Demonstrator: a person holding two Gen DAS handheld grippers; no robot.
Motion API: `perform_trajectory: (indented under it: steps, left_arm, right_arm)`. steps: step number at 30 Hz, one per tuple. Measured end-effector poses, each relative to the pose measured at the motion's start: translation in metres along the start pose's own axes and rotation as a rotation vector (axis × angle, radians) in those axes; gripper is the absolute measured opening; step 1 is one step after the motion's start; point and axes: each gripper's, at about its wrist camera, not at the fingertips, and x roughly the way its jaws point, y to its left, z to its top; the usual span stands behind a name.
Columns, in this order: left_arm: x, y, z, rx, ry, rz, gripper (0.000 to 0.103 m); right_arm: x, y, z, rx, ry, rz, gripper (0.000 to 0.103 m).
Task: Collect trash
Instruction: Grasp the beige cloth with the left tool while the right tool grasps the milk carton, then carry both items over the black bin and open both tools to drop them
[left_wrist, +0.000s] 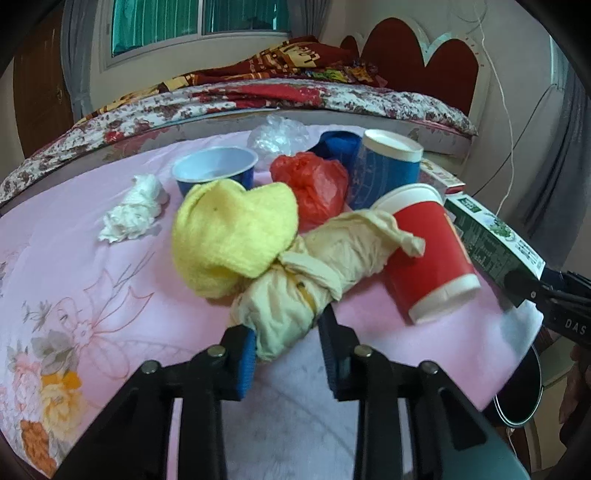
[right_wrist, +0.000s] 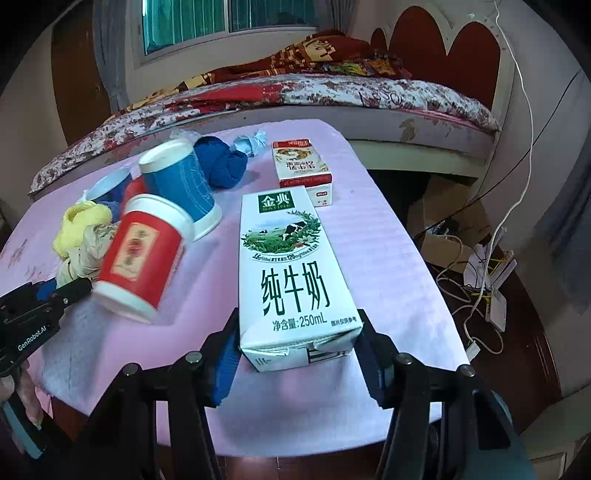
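Observation:
My left gripper (left_wrist: 288, 343) is shut on the near end of a cream cloth bundle (left_wrist: 321, 258) tied with a band; its blue pads press on both sides. A yellow cloth (left_wrist: 229, 236) leans on the bundle, and a red paper cup (left_wrist: 428, 254) lies on its side to the right. My right gripper (right_wrist: 297, 354) is shut on the near end of a white and green milk carton (right_wrist: 291, 266), which lies flat on the pink tablecloth (right_wrist: 388, 240). The left wrist view also shows that carton (left_wrist: 495, 236) at the right edge.
Behind lie a blue cup (left_wrist: 384, 173), a blue bowl (left_wrist: 214, 170), a red plastic bag (left_wrist: 314, 184), a white tissue wad (left_wrist: 133, 210) and clear plastic (left_wrist: 277, 136). A small red carton (right_wrist: 301, 166) and a blue cloth (right_wrist: 221, 162) are further back. Cables (right_wrist: 480, 266) lie on the floor to the right, and a bed stands behind.

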Motion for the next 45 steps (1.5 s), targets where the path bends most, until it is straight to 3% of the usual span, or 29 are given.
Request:
perform_trajectory:
  steps: [14, 20, 28, 32, 37, 45]
  left_arm:
    - [-0.035, 0.001, -0.02, 0.029, -0.034, -0.029, 0.027]
    - [-0.057, -0.021, -0.021, 0.072, -0.072, -0.066, 0.023]
    - [-0.068, -0.11, -0.019, 0.209, -0.077, -0.245, 0.023]
    - [-0.06, -0.169, -0.028, 0.292, -0.027, -0.356, 0.023]
    - [-0.053, -0.227, -0.038, 0.368, 0.029, -0.443, 0.023]
    - [-0.017, -0.3, -0.07, 0.487, 0.166, -0.513, 0.023]
  right_arm:
    - [-0.041, -0.002, -0.021, 0.014, -0.044, -0.01, 0.058]
    - [-0.071, -0.021, -0.036, 0.047, -0.084, -0.046, 0.057]
    - [-0.12, -0.085, -0.08, 0.136, -0.098, -0.145, 0.057]
    - [-0.14, -0.129, -0.112, 0.201, -0.074, -0.202, 0.057]
    - [-0.159, -0.169, -0.139, 0.25, -0.069, -0.226, 0.057]
    - [-0.153, -0.207, -0.19, 0.277, 0.029, -0.261, 0.057]
